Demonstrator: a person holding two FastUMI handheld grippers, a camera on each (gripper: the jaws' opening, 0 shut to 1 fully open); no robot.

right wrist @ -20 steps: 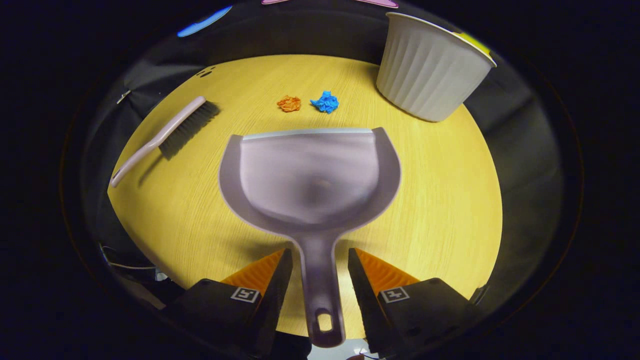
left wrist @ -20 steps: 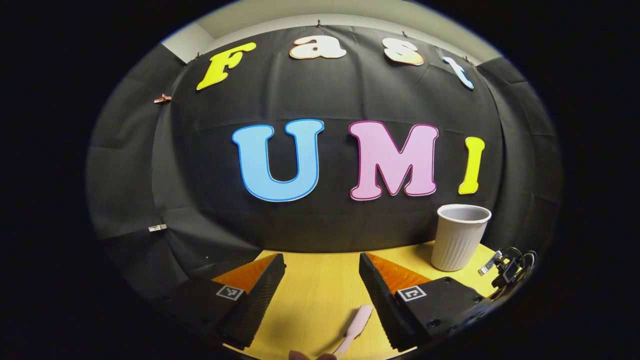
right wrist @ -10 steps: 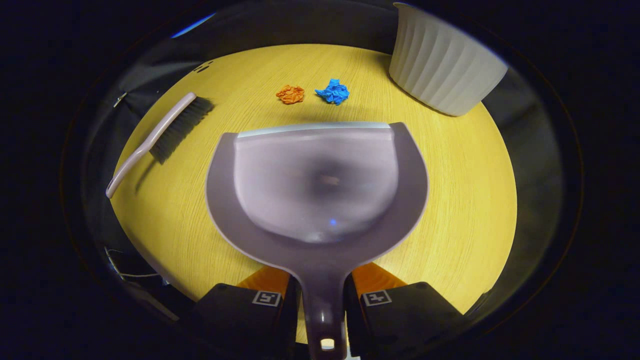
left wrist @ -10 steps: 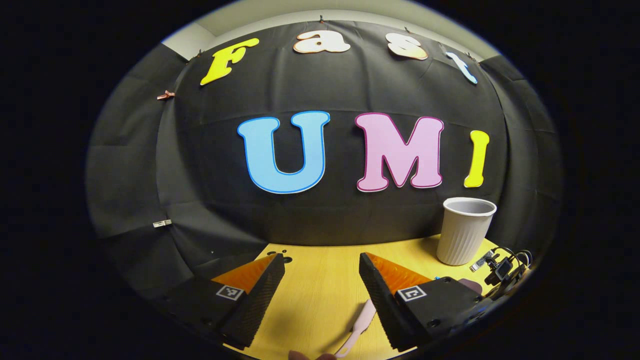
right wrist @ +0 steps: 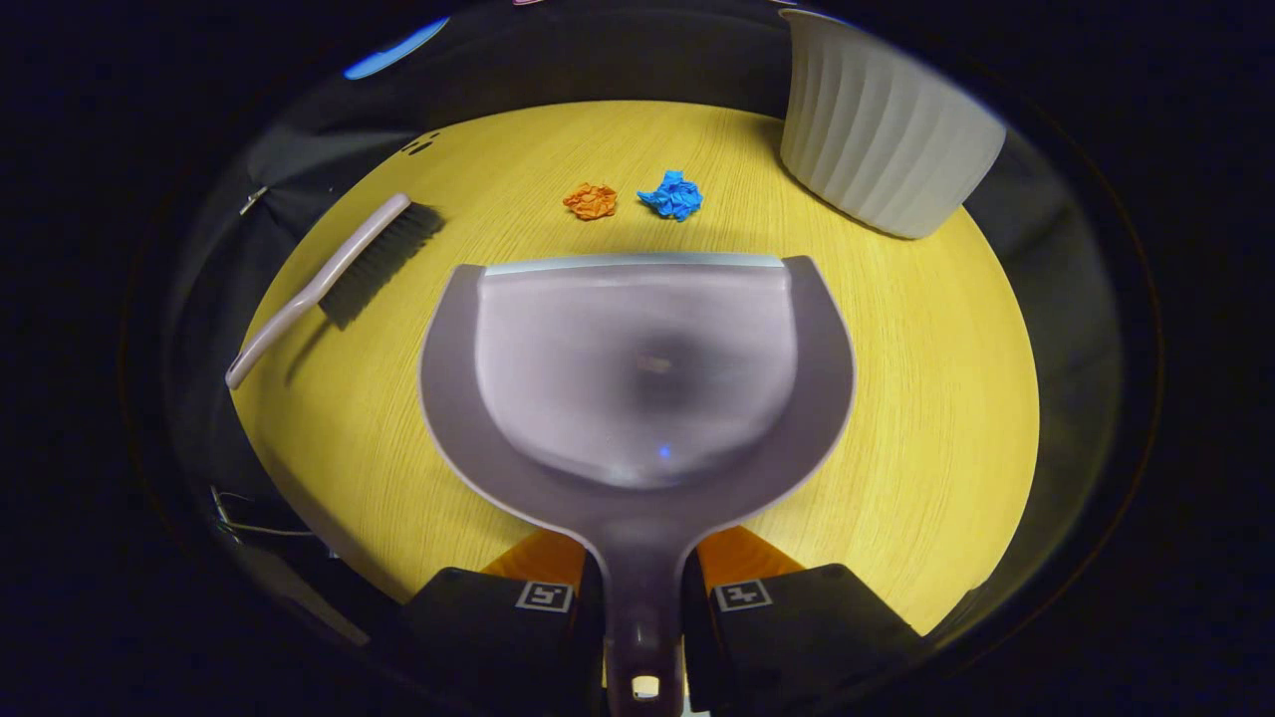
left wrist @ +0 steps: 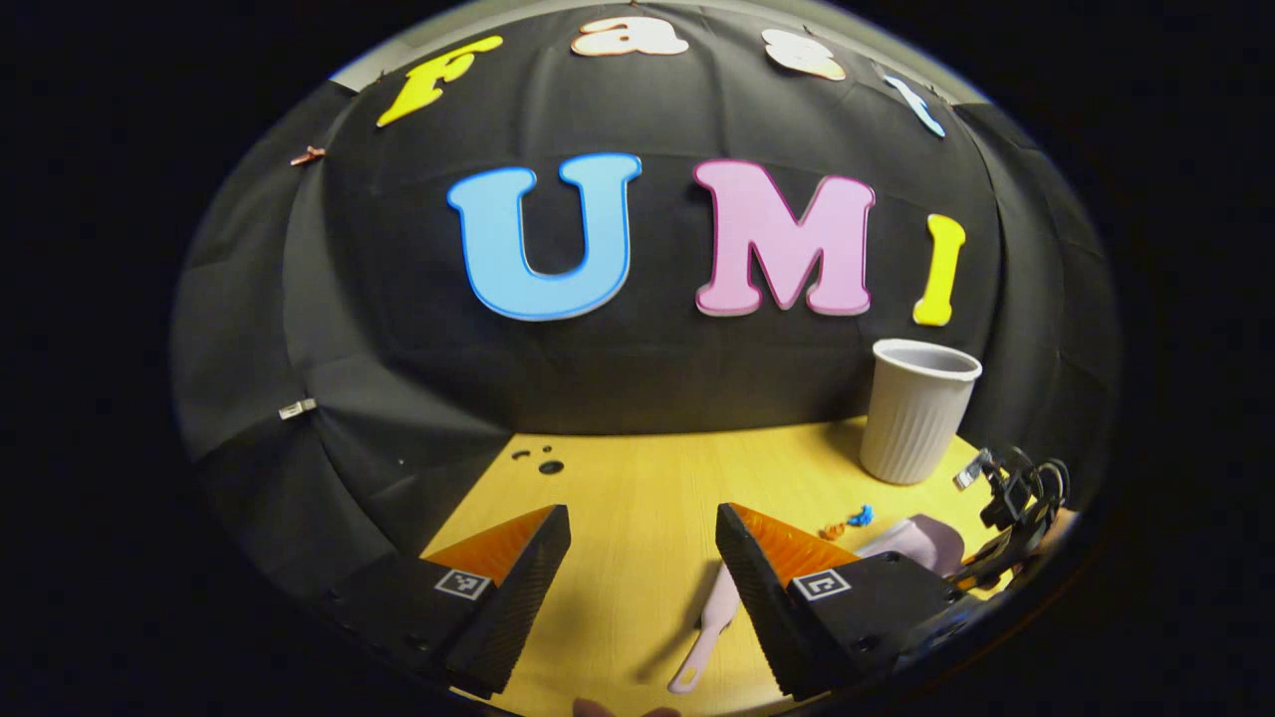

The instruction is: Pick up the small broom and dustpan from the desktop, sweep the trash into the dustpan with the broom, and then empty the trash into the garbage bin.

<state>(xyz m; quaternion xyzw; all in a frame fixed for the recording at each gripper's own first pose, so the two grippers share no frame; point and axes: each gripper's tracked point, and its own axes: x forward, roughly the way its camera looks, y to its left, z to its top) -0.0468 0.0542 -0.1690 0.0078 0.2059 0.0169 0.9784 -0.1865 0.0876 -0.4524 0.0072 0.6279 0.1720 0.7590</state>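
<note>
Yellow wood-grain worktop: a grey plastic dustpan is clamped by its handle in the right hand-held gripper. Ahead of it are seen orange and blue paper scraps, a ribbed white bin and, ahead-left, a dark-bristled broom. The left hand-held gripper is held wide open, empty.

Staged recording booth, not real home. Black cloth wall pinned up with clips, pale room wall strip above cloth top edge. Small round yellow wood-grain table set close against cloth. Household props laid out on it: dustpan, small broom, two crumpled paper scraps, orange and blue, ribbed white bin. Cable bundle at table edge suggests lab-style data-collection setup.
</note>
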